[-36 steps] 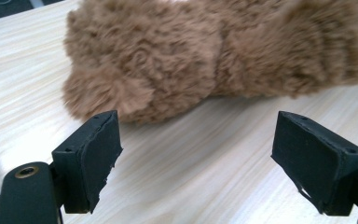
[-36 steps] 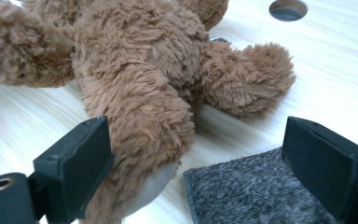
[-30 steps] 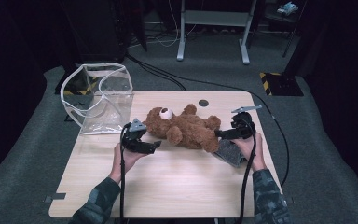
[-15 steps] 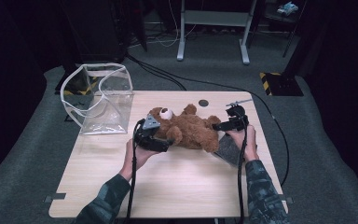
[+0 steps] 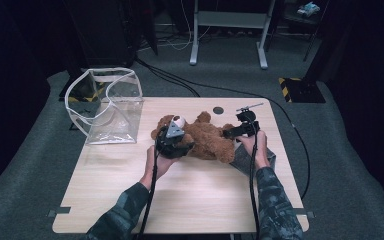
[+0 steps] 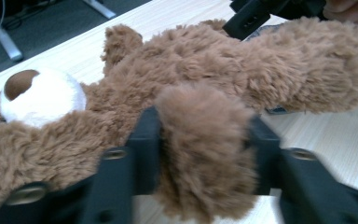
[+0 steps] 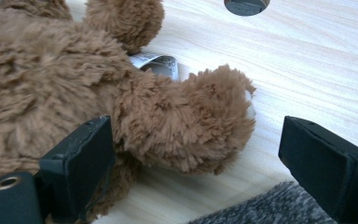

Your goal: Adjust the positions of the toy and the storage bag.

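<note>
A brown bear (image 5: pixel 200 137) lies on its back across the middle of the desk (image 5: pixel 180 200), head toward the clear bag (image 5: pixel 107 107) that stands open at the desk's far left corner. The left tongs (image 5: pixel 176 146) have just been closing — in the left gripper view their black jaws press on either side of one furry limb (image 6: pixel 205 149) of the bear, which bulges between them, so they grip it. The bear's white muzzle (image 6: pixel 42 95) with its brown nose shows at the left of that view.

The right tongs (image 5: pixel 235 132) stand open at the bear's other end. In the right gripper view a limb (image 7: pixel 191 123) lies between the jaws: the left jaw is against the fur, the right jaw well clear over bare wood, with nothing pinched. A white label (image 7: pixel 156 63) pokes out beside that limb. A grey cloth (image 5: pixel 245 160) lies under the right hand (image 5: pixel 255 147), and a small dark disc (image 5: pixel 218 110) sits on the desk beyond the bear.
</note>
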Available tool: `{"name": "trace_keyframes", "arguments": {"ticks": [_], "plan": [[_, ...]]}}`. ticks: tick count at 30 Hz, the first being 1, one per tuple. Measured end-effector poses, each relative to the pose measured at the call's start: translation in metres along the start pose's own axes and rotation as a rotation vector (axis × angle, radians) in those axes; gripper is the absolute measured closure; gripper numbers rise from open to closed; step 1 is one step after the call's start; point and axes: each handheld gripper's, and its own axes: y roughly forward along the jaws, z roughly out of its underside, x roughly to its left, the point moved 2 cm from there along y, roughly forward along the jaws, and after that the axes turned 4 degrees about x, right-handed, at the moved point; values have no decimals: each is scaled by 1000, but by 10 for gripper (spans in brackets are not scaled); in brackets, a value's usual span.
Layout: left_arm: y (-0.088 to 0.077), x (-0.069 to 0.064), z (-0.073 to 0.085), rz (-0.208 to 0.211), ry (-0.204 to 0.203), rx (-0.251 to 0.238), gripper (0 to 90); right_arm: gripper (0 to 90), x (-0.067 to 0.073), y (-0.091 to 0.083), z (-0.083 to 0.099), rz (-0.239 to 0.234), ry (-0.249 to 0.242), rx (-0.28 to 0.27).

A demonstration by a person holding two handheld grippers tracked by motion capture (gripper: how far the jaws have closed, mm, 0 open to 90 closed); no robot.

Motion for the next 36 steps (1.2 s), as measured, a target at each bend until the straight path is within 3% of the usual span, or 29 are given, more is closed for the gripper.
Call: {"name": "trace_keyframes", "arguments": {"ticks": [3, 8, 11, 22, 28, 32, 36], "plan": [[-1, 0, 9, -1, 2, 7, 708, 101, -1, -3, 2, 7, 3, -6], [-5, 3, 31, 33, -47, 6, 716, 102, -4, -7, 6, -2, 22, -19], [-5, -1, 42, 42, -50, 15, 716, 100, -2, -7, 5, -6, 16, -35], [-3, -2, 61, 64, -82, 34, 711, 69, 2, 1, 5, -102, 33, -38], [-4, -1, 62, 57, -96, 23, 711, 402, 8, 8, 7, -190, 35, -12], [-4, 1, 64, 53, -97, 26, 713, 653, 9, 7, 12, -193, 34, -19], [-6, 2, 65, 42, -98, 14, 727, 779, 13, 6, 14, -176, 14, -3]]}}
